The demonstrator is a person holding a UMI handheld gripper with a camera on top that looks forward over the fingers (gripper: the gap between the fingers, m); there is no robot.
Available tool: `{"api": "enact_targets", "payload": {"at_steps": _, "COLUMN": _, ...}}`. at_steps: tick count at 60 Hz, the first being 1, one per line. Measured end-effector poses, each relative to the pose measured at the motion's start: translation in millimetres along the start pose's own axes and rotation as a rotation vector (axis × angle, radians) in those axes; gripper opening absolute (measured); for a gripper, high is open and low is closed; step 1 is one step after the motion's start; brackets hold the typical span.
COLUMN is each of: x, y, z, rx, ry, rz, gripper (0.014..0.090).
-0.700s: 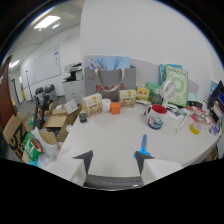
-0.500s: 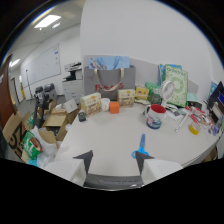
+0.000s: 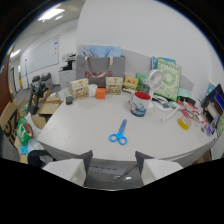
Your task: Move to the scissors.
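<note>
I see an office room, whiteboard wall | white table point(image 3: 75, 125) | red-rimmed mug point(image 3: 140, 103) beyond scissors | blue scissors point(image 3: 119, 134) flat, just ahead of my gripper point(image 3: 113, 161), fingers apart, holding nothing

The gripper point(image 3: 113, 161) shows only its 2 fingertips; the rest is cut off below the view. The worktop point(image 3: 85, 120) loses its near edge behind the fingers point(image 3: 82, 161). Print on the boxes point(image 3: 79, 88) and the mug point(image 3: 140, 104) is too small to read. The clutter point(image 3: 192, 112) at the far right blurs together, indistinguishable.
</note>
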State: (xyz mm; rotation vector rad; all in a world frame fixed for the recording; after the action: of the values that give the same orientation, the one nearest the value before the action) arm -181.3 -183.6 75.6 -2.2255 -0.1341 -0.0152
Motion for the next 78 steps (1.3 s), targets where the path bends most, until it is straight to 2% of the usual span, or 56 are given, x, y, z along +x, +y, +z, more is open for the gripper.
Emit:
{"api": "enact_targets", "payload": {"at_steps": 15, "x": 46.3, "y": 11.3, "z": 16.9, "rx": -0.023, "ry": 0.049, "rz": 0.014, "gripper": 0.0843}}
{"api": "enact_targets", "payload": {"at_steps": 50, "x": 64.6, "y": -37.3, "z": 123.2, "rx": -0.020, "ry": 0.000, "rz": 0.045, "gripper": 0.0843}}
{"api": "enact_targets", "payload": {"at_steps": 78, "x": 70.1, "y": -50.1, "z": 148.1, "rx": -0.019, "ry": -0.014, "rz": 0.048, "gripper": 0.0845}}
